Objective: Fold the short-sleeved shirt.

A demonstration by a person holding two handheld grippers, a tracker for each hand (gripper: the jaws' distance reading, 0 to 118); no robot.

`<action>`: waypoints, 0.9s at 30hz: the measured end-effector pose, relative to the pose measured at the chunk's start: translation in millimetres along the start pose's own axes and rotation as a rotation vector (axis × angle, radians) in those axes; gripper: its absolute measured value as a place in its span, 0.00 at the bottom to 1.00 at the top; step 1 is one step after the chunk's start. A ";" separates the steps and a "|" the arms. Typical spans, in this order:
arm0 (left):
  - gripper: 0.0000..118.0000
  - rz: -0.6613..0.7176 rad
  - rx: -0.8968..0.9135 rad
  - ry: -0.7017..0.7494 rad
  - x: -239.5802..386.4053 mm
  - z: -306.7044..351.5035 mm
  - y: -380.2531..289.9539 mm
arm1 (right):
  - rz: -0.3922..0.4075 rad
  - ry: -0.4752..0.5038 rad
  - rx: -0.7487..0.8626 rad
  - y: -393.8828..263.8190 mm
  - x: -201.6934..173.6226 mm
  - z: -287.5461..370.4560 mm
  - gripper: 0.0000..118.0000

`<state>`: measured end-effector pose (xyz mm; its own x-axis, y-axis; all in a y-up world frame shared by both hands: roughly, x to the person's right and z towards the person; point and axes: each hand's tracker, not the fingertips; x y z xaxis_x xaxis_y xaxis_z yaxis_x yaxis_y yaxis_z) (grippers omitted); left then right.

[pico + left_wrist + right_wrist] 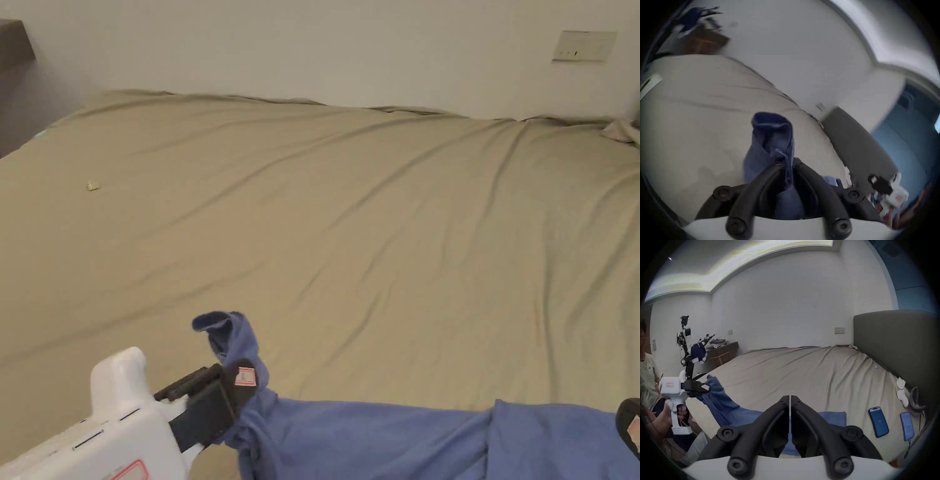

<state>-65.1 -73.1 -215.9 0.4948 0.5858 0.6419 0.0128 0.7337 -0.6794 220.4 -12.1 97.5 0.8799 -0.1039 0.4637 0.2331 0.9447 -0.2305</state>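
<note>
A blue short-sleeved shirt [375, 437] stretches in a band along the near edge of the tan bed [375, 219]. My left gripper [244, 381] is shut on one end of it, a bunched tip of cloth sticking up past the jaws. In the left gripper view the fabric [769, 138] rises between the closed jaws of this gripper [787, 162]. My right gripper [630, 428] meets the shirt's other end at the frame's right edge. In the right gripper view its jaws [790, 398] are pressed together with blue cloth [724, 402] under and between them, leading off to the left gripper [705, 388].
Two phones [878, 421] [907, 426] and white wads [901, 391] lie on the sheet near the grey headboard [891, 345]. A small scrap [92, 185] sits far left on the bed. A robot arm draped with dark cloth [688, 350] stands beyond the bed. Wide wrinkled sheet lies ahead.
</note>
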 end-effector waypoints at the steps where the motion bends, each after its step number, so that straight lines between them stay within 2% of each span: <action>1: 0.05 -0.035 -0.039 -0.031 15.8 -13.5 -6.0 | -0.002 -0.003 0.005 1.0 2.1 1.6 0.04; 3: 0.05 -0.085 -0.116 -0.093 36.9 -45.2 -25.3 | -0.003 -0.013 0.018 1.5 5.1 5.2 0.04; 9: 0.05 -0.118 -0.346 -0.076 55.5 -128.3 -97.1 | -0.007 -0.032 0.008 -3.7 14.7 11.1 0.04; 10: 0.11 -0.123 -0.366 -0.049 52.0 -135.5 -106.4 | -0.007 -0.039 0.007 -4.6 15.7 12.4 0.04; 11: 0.21 -0.112 -0.372 -0.028 49.7 -141.7 -112.3 | -0.008 -0.042 0.006 -5.5 17.1 13.3 0.04; 12: 0.45 -0.090 -0.376 -0.022 45.9 -143.4 -112.9 | -0.010 -0.045 0.003 -6.2 18.4 14.4 0.04; 13: 0.86 -0.037 -0.389 -0.024 42.8 -143.4 -111.4 | -0.012 -0.047 0.001 -7.0 19.8 14.7 0.04; 14: 0.96 0.024 -0.397 -0.012 39.5 -138.5 -105.0 | -0.014 -0.048 -0.001 -7.7 21.2 14.8 0.04; 15: 0.96 0.076 -0.398 -0.033 36.6 -133.4 -98.1 | -0.017 -0.049 -0.004 -8.2 22.4 14.7 0.04; 18: 0.96 0.197 -0.235 -0.158 20.7 -97.6 -73.3 | -0.023 -0.052 -0.011 -10.1 24.0 14.5 0.04; 21: 0.96 0.224 -0.180 -0.076 1.5 -93.7 -68.8 | -0.025 -0.046 -0.017 -11.0 21.8 13.4 0.04; 22: 0.92 0.225 -0.200 -0.042 -4.0 -98.1 -71.1 | -0.025 -0.042 -0.017 -11.6 21.2 12.9 0.04; 23: 0.72 0.230 -0.228 -0.039 -9.3 -104.8 -75.7 | -0.027 -0.034 -0.019 -12.0 20.8 12.2 0.04; 25: 0.12 0.248 -0.274 -0.034 -12.5 -118.5 -90.5 | -0.029 -0.027 -0.022 -10.3 16.8 12.8 0.04; 26: 0.08 0.245 -0.294 -0.040 -10.2 -126.1 -100.4 | -0.027 -0.024 -0.023 -10.0 15.8 13.5 0.04; 27: 0.08 0.235 -0.334 -0.058 -7.1 -133.0 -108.4 | -0.025 -0.023 -0.022 -9.5 14.6 14.9 0.04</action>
<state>45.6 -202.7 -194.1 0.4679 0.7497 0.4680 0.1918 0.4307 -0.8819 224.8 -17.9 119.2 0.8642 -0.1199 0.4886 0.2640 0.9349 -0.2374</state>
